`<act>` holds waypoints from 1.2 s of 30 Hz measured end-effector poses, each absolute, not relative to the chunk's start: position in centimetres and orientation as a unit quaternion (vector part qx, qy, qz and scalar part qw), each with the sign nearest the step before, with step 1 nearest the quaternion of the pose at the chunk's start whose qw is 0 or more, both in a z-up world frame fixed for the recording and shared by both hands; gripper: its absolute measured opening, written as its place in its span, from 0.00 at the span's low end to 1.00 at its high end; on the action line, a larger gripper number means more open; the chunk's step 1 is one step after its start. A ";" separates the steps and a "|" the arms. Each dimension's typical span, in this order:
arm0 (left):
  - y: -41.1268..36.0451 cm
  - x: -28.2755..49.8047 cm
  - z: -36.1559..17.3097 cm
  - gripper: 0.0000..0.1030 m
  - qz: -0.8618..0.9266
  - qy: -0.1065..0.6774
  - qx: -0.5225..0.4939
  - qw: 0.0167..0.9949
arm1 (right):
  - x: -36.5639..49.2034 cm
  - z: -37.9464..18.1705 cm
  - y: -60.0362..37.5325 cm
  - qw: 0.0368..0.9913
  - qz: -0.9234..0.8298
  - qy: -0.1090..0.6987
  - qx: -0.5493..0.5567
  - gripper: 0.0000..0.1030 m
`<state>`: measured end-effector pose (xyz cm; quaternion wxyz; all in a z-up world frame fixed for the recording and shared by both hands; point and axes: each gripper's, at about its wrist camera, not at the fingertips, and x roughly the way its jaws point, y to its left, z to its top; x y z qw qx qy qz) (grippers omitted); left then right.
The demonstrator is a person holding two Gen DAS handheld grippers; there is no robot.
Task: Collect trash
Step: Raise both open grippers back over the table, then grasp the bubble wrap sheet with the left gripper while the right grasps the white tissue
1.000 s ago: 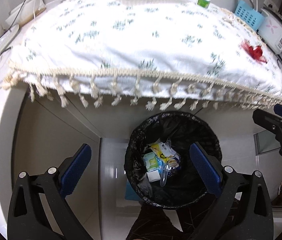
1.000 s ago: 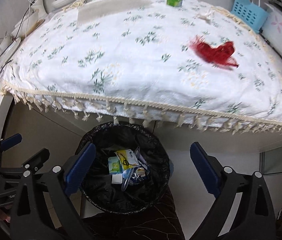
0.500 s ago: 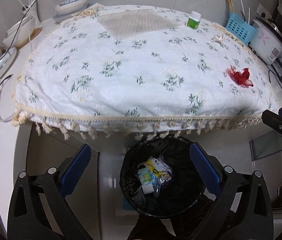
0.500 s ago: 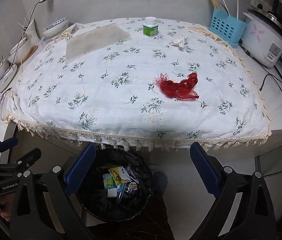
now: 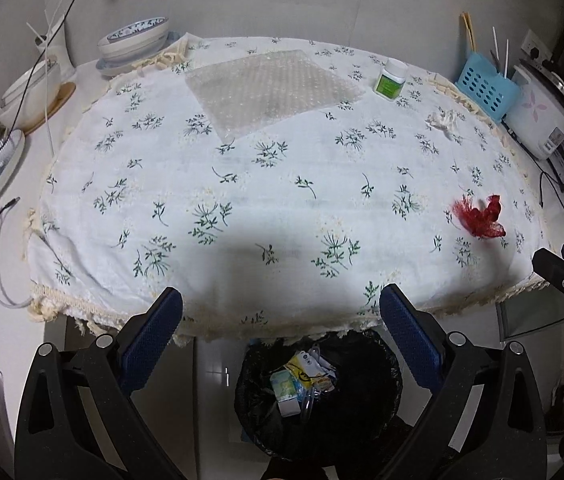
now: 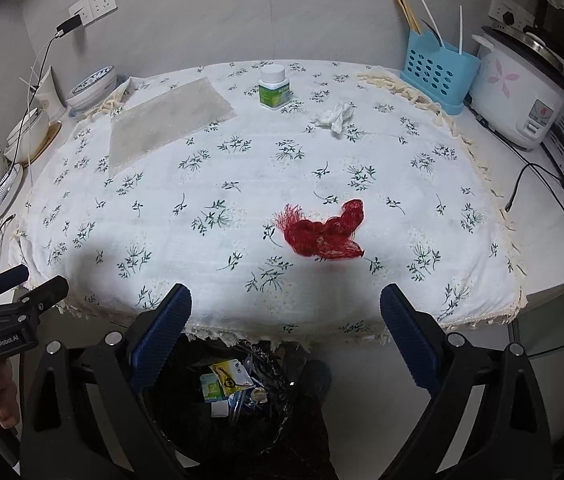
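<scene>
Both claws, left (image 5: pixel 280 334) and right (image 6: pixel 285 330), gape empty above the bin (image 6: pixel 218 400). The red net (image 6: pixel 322 232) lies on the table (image 6: pixel 482 300) just ahead of the right claw: light, limp (likely snaggy), best pinched at its bunched middle.

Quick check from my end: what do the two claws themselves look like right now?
Both match: the left claw and right claw have black, triangular-cutout frames with silver bolts and ribbed blue pads. The left one's body, in the right view, bears white "GenRobot.AI" lettering. No cables visible.
</scene>
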<state>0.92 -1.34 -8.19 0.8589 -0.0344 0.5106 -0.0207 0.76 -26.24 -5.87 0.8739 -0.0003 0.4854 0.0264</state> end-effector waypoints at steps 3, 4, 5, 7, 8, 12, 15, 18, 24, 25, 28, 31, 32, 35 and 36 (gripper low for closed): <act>-1.4 2.5 -8.0 0.94 -0.020 0.512 -0.036 0.858 | 1.9 -5.8 -26.8 0.873 0.024 0.488 0.001 0.89; -1.4 2.9 -7.9 0.94 -0.019 0.512 -0.037 0.858 | 2.4 -5.8 -27.0 0.872 0.023 0.488 0.000 0.89; -1.5 3.4 -7.9 0.94 -0.019 0.512 -0.038 0.858 | 2.8 -5.8 -27.2 0.872 0.022 0.489 0.000 0.89; -1.7 4.5 -7.8 0.94 -0.018 0.512 -0.039 0.858 | 3.7 -5.9 -27.6 0.871 0.021 0.491 0.002 0.89; -1.7 5.0 -7.8 0.94 -0.017 0.512 -0.039 0.858 | 4.2 -5.9 -27.8 0.870 0.021 0.493 0.002 0.89; -1.9 7.4 -7.9 0.94 -0.014 0.514 -0.041 0.856 | 6.3 -6.2 -28.5 0.868 0.018 0.496 0.001 0.89; -1.9 9.4 -8.1 0.94 -0.011 0.517 -0.043 0.855 | 8.2 -6.6 -29.0 0.866 0.017 0.500 0.002 0.89; -2.0 11.6 -8.4 0.94 -0.007 0.519 -0.046 0.853 | 10.1 -6.9 -29.4 0.864 0.015 0.504 0.002 0.89; -2.0 16.7 -9.1 0.94 0.003 0.522 -0.046 0.852 | 15.0 -7.8 -30.1 0.860 0.015 0.510 0.001 0.86; -2.0 17.6 -9.3 0.94 0.005 0.523 -0.048 0.851 | 15.9 -8.0 -30.2 0.860 0.016 0.511 0.001 0.86; -1.6 20.3 -10.0 0.94 0.012 0.527 -0.052 0.848 | 18.5 -8.8 -30.4 0.857 0.013 0.514 0.002 0.83; -1.2 22.9 -10.9 0.93 0.018 0.533 -0.057 0.844 | 21.2 -9.7 -30.8 0.854 0.011 0.519 0.008 0.82; -1.1 23.9 -11.2 0.93 0.021 0.535 -0.058 0.843 | 22.0 -10.0 -31.0 0.853 0.009 0.522 0.010 0.80; -0.8 26.1 -11.9 0.93 0.028 0.540 -0.056 0.840 | 24.4 -10.8 -31.5 0.849 0.008 0.528 0.023 0.76; -0.7 26.9 -12.2 0.93 0.030 0.541 -0.056 0.839 | 25.1 -11.0 -31.7 0.847 0.006 0.531 0.026 0.75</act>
